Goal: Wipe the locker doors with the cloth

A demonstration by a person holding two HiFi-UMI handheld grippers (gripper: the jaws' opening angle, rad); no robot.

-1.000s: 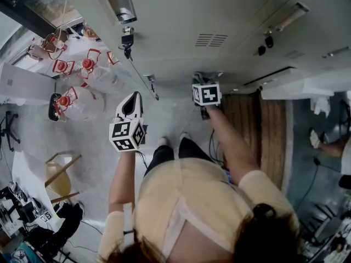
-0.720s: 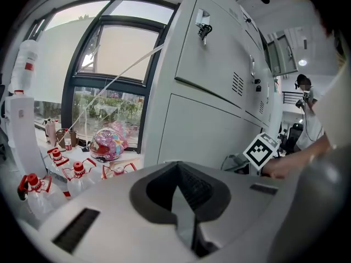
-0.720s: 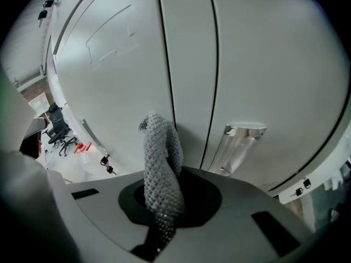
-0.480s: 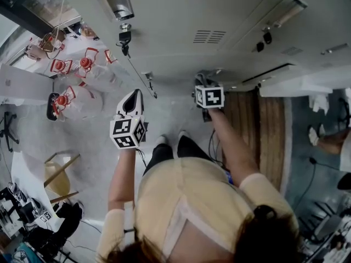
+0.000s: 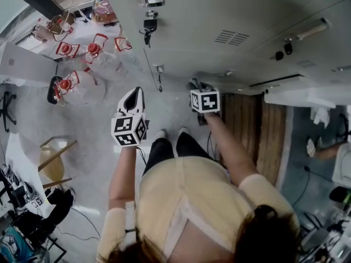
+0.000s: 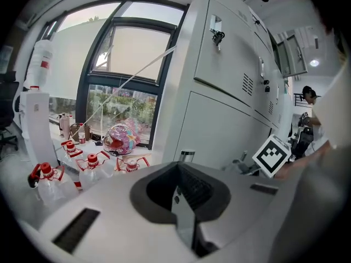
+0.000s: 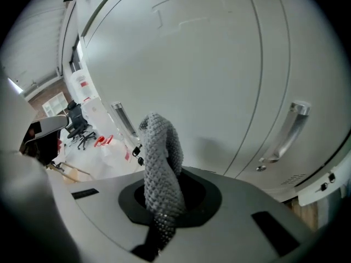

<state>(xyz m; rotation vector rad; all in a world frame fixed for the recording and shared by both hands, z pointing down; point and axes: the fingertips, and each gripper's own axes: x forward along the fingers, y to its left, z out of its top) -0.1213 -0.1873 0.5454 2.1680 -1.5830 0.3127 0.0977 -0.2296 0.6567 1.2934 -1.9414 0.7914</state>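
Pale grey locker doors (image 5: 219,15) are filling the head view's 12 o'clock side. Right tool (image 7: 167,207) is gripping the knitted grey cloth (image 7: 162,158), holding it up near a door. Left tool (image 6: 185,212), at its 9 o'clock, is hovering closed, gripping nothing.

R gripper (image 5: 198,86) w/ cloth (image 7: 160,169) sitting near locker doors (image 5: 230,15); L gripper (image 5: 133,96) hanging to its left; bottles (image 5: 82,64) standing further left.
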